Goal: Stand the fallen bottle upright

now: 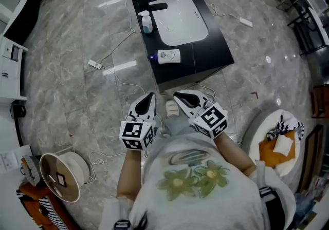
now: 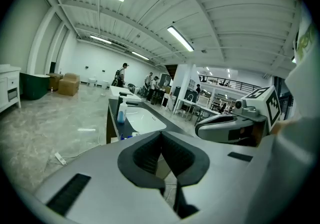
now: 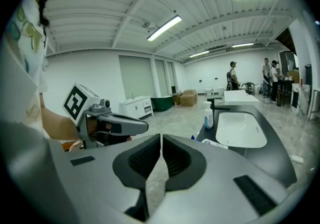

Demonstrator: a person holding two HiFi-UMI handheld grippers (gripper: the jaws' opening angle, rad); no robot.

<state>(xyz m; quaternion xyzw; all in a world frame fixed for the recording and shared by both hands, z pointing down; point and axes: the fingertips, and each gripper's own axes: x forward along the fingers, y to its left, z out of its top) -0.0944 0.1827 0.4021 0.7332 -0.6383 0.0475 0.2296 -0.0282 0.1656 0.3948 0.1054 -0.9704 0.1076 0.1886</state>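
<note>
Bottle (image 1: 168, 56) lies flat on the counter (image 1: 216, 49), well beyond the closed left claw (image 1: 148, 98) and closed right claw (image 1: 181, 98).

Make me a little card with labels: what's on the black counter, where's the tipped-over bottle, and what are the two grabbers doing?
counter: black, with a white sink in it
fallen bottle: white, on its side near the person's edge of the counter
upright bottle: pump bottle, blue liquid, beside the sink
left gripper: shut, empty, short of the counter
right gripper: shut, empty, short of the counter
task: fallen bottle not yet touched
</note>
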